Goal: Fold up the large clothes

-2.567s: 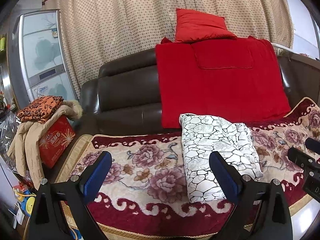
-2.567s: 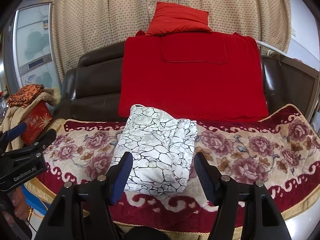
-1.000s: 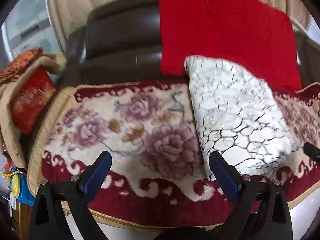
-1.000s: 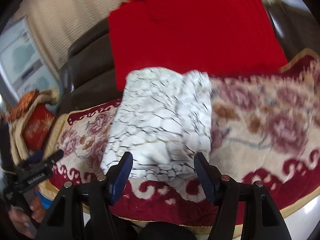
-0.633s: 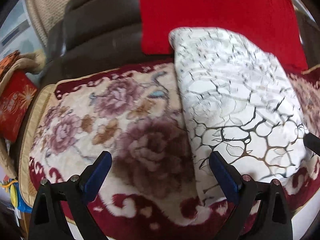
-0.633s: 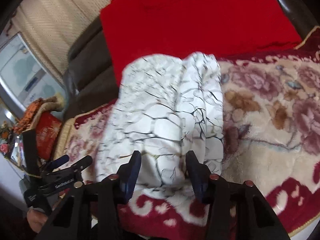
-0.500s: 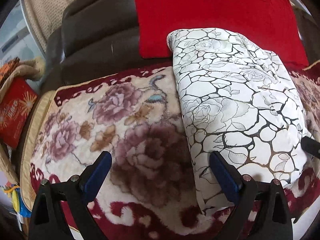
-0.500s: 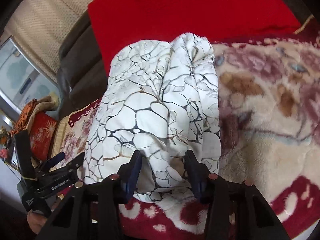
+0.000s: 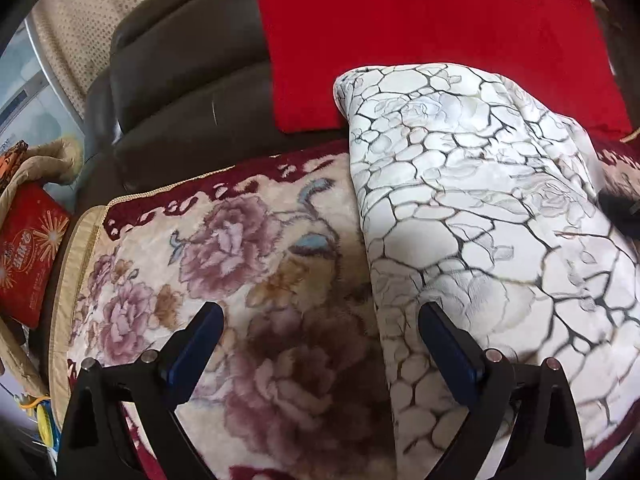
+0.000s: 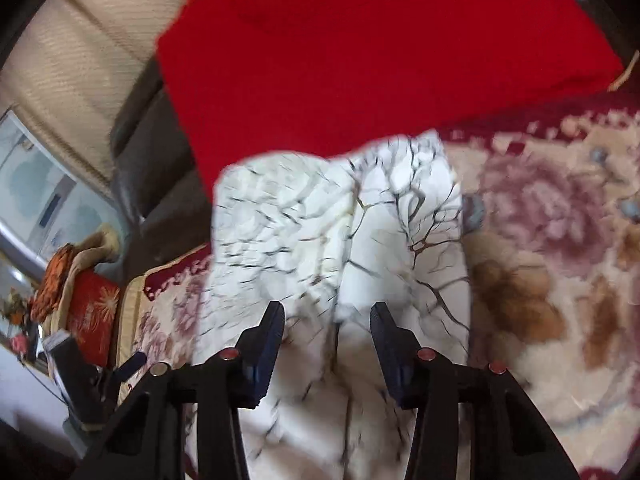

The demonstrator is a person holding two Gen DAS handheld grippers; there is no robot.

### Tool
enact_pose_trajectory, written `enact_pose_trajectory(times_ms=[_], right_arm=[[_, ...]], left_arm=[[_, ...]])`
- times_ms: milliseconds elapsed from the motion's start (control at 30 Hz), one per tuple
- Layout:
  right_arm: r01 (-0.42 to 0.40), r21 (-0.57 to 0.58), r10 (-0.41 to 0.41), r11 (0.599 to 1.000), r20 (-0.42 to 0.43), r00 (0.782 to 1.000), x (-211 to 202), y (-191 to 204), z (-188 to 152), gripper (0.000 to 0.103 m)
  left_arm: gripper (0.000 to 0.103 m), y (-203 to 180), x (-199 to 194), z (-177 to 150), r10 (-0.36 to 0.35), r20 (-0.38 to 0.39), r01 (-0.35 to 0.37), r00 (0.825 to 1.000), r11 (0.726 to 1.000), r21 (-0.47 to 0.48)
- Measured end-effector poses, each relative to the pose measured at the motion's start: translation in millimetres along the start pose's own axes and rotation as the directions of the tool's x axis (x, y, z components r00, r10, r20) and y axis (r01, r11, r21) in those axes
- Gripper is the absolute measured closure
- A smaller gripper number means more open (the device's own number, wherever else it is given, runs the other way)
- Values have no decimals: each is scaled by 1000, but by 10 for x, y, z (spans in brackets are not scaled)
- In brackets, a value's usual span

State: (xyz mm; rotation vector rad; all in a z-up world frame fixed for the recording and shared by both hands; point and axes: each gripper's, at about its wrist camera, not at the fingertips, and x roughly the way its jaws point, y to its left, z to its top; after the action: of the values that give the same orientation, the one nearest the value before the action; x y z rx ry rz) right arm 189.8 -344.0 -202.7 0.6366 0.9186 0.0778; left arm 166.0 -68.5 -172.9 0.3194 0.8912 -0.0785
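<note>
The folded garment (image 9: 472,216), white with a dark crackle print, lies on the floral sofa cover (image 9: 224,264), its far end against the red blanket (image 9: 420,36). The left gripper (image 9: 320,344) stands wide apart, empty. The right gripper (image 10: 327,332) straddles a fabric ridge (blur hides any pad contact).

We can't read any text: the red box (image 9: 28,256) carries gold characters and starbursts, too small and blurred to make out.
</note>
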Motion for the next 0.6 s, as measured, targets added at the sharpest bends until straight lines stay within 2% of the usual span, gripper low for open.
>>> enact_pose_trajectory(times_ms=[67, 133, 267, 333, 433, 600], right_arm=[[9, 5, -9, 1000, -21, 1000, 148, -45, 40, 54], [0, 0, 0, 1000, -25, 1000, 129, -34, 77, 54], [-49, 10, 49, 999, -5, 999, -55, -71, 163, 54], [-72, 38, 71, 997, 11, 997, -145, -125, 164, 48], [-93, 57, 91, 994, 33, 995, -252, -179, 177, 48], [-101, -14, 101, 995, 21, 995, -184, -26, 107, 47]], left_arm=[[5, 11, 9, 7, -8, 6, 8, 1000, 1000, 1], [5, 21, 6, 6, -13, 13, 13, 1000, 1000, 11], [5, 26, -3, 4, -17, 22, 17, 1000, 1000, 19], [5, 36, 5, 6, -21, 23, 20, 1000, 1000, 21], [5, 32, 9, 7, -20, 27, 19, 999, 999, 26], [5, 33, 24, 10, -22, 29, 21, 999, 1000, 20]])
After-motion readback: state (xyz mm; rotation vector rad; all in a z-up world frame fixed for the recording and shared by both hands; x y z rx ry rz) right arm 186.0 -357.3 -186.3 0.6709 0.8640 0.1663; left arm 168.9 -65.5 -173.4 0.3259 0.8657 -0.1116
